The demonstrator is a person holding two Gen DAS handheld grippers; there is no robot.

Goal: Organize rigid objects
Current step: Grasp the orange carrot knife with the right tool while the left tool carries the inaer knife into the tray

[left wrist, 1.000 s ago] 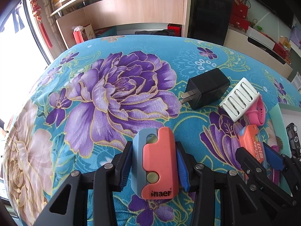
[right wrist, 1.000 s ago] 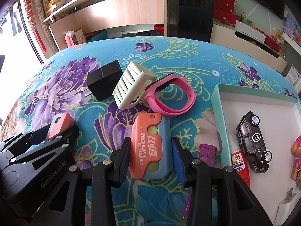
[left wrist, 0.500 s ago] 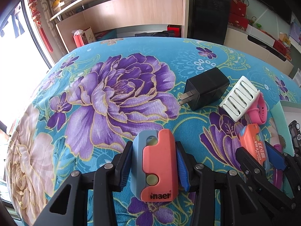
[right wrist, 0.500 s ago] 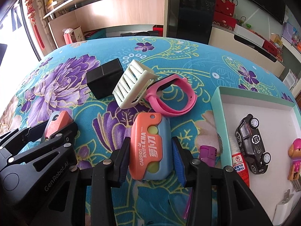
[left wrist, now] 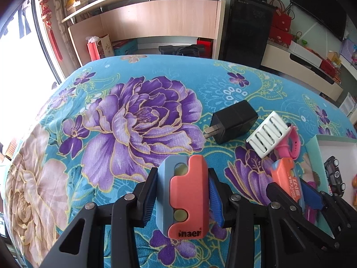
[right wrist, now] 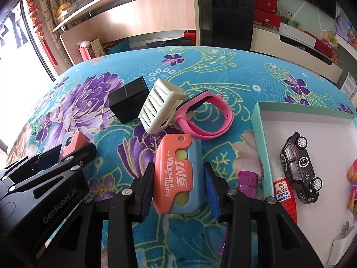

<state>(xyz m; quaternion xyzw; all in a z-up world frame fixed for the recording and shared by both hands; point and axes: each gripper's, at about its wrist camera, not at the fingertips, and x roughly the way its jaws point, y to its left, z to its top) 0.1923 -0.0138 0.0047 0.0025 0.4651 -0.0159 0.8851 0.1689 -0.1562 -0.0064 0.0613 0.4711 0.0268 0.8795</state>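
Observation:
My left gripper [left wrist: 181, 193] is shut on an orange and blue carrot knife toy [left wrist: 185, 196] and holds it above the floral cloth. My right gripper [right wrist: 178, 184] is shut on a second orange and blue carrot knife toy [right wrist: 176, 176], also lifted. Each gripper shows in the other's view, the right one at the lower right [left wrist: 296, 192] and the left one at the lower left [right wrist: 67, 154]. A black charger [right wrist: 128, 99], a white slotted piece [right wrist: 159, 106] and a pink watch band [right wrist: 205, 118] lie beyond the right gripper. A white tray with a teal rim [right wrist: 258, 134] is at the right.
The tray holds a black toy car [right wrist: 299, 167], a white plug [right wrist: 341, 243] and a pink figure [right wrist: 352, 178]. A purple object [right wrist: 246, 179] lies by the tray's left rim. A wooden shelf unit [left wrist: 156, 22] and a black cabinet [left wrist: 245, 22] stand past the table's far edge.
Both grippers have risen a little with their knife toys, and the views tilt up. The objects on the cloth have not moved.

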